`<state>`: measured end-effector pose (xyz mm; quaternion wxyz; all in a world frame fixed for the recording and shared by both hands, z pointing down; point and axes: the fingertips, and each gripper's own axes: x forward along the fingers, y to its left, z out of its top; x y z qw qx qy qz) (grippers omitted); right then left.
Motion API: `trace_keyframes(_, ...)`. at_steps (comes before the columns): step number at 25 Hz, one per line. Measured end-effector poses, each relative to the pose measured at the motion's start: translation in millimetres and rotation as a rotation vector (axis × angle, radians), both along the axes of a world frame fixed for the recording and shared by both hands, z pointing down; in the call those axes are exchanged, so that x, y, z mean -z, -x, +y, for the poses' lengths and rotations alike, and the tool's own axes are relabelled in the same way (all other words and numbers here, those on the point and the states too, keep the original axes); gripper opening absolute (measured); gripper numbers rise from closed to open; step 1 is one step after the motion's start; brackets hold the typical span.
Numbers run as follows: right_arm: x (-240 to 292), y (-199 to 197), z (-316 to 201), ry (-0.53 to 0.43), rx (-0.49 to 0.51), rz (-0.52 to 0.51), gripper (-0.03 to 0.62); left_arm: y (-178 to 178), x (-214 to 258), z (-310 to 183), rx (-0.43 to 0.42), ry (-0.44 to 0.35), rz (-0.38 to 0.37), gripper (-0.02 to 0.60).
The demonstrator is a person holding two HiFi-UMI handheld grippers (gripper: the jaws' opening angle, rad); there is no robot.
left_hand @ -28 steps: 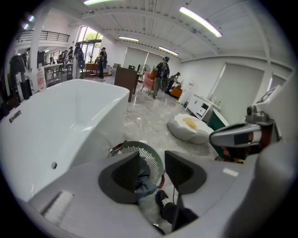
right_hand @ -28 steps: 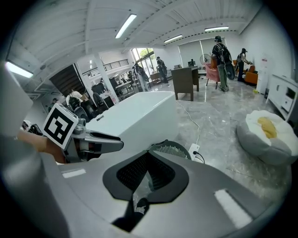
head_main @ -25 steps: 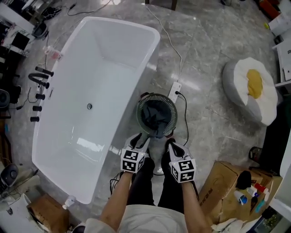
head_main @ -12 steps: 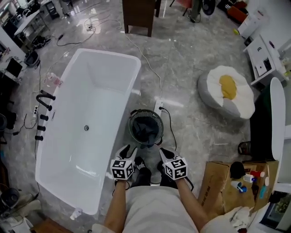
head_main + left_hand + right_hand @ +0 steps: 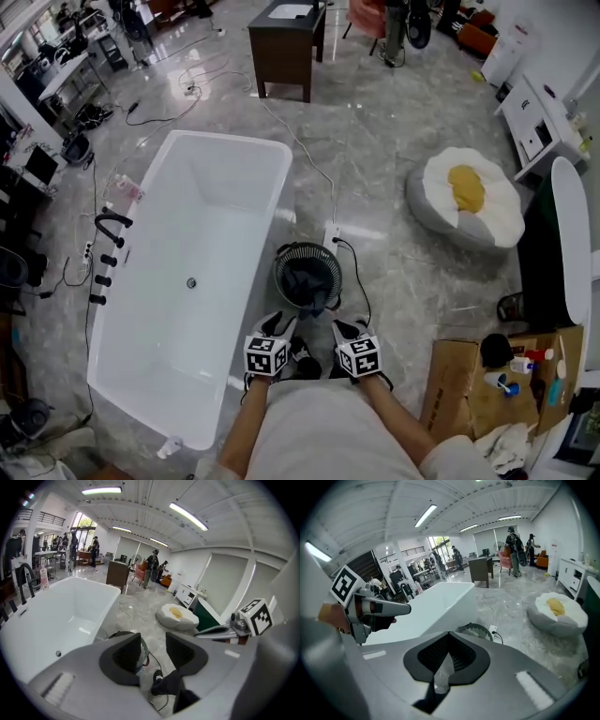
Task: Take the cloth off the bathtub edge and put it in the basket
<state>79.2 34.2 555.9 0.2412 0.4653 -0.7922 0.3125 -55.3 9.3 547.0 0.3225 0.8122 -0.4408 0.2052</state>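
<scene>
While the person held both at waist height, side by side, the left tongs (image 5: 153, 645) stood partly open. A clear gap ran between the dark pads (image 5: 123, 654). Nothing was gripped, and only grey floor (image 5: 403, 272) showed through.

The right tongs (image 5: 448, 641) were closed, with the pad tips meeting in a point. They were empty too.

- **Basket:** Just ahead of both tongs, on the floor, stood the round mesh basket (image 5: 278, 270).
- **Cloth:** The dark cloth (image 5: 309, 285) lay bunched inside the basket, with one fold hanging over the near rim.
- **Bathtub:** The white bathtub (image 5: 234, 187) ran left of the left tongs and on ahead, its right wall just beside the basket. I could not tell whether the two touched.
- **Taps:** Black taps (image 5: 105, 227) stood at the tub's far left side, well apart from the tongs.
- **Power strip:** A white power strip (image 5: 330, 234) lay on the floor just past the basket, its cable trailing onward.
- **Cushion:** A round, egg-patterned cushion (image 5: 466, 199) lay ahead and to the right, well apart.
- **Cardboard box:** It (image 5: 457, 386) sat near the right tongs, on their right.
- **Cabinet:** A dark cabinet (image 5: 286, 42) stood far ahead.
</scene>
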Motion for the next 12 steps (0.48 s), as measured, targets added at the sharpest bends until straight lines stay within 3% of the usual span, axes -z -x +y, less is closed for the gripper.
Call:
trace_keyframes(7, 2, 8, -16, -0.017, -0.025, -0.017, 0.002, 6, 3, -4, -0.025, -0.018, -0.012, 0.218)
trace_keyframes(12, 2, 14, -26, -0.023, 0.006, -0.007, 0.002, 16, 7, -10, 0.029, -0.026, -0.011, 0.143)
